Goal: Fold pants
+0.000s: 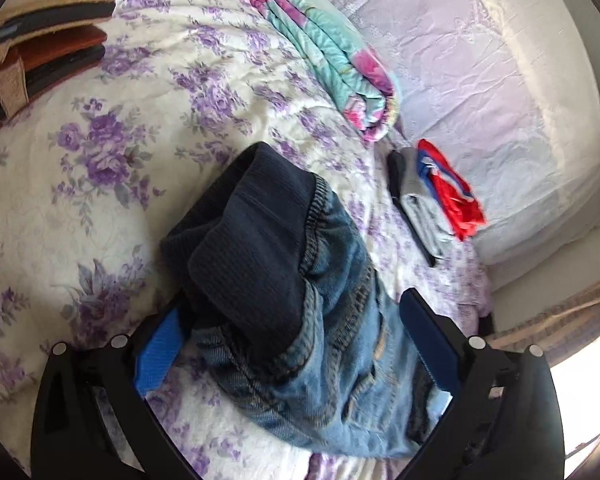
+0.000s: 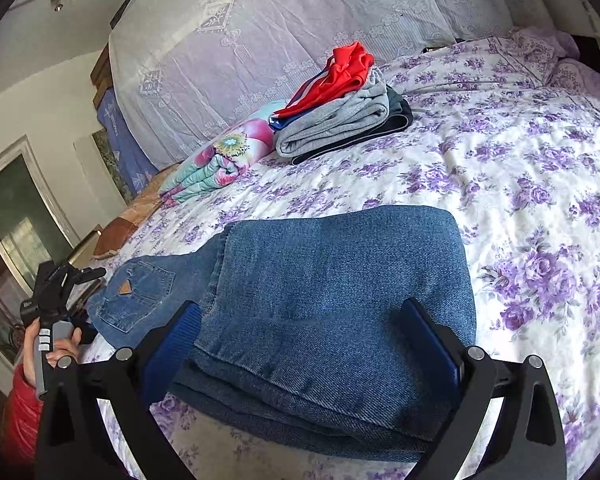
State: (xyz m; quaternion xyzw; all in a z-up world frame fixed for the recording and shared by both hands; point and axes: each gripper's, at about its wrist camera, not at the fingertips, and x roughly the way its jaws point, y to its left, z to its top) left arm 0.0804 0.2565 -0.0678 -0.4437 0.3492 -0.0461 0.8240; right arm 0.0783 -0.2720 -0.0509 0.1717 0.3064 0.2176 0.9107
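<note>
Right gripper (image 2: 300,354), black frame with blue pads, fingers spread wide, holding nothing, straddling the folded leg end of the one pair of blue denim pants (image 2: 332,300) lying on the purple-floral white bedspread (image 2: 540,184). Left gripper (image 1: 288,344) likewise spread apart, empty, either side of the bunched waist end with its dark navy ribbed waistband (image 1: 244,248); can't tell if the pads touch cloth. Step judged: mid-fold, legs already doubled over, waist and back pocket (image 2: 140,296) still sticking out loose to the left. Next move likely needs both claws to close on an edge and carry one end over the other, then square it. In the right view, a hand (image 2: 56,344) grips the left tool's handle. Further off: one stack of folded clothes (image 2: 340,116), counted three pieces — red, grey, dark. Beside it one rolled teal-pink floral quilt (image 2: 220,160). Farthest, one pale lilac lace cover (image 2: 280,32) against the headboard side.
</note>
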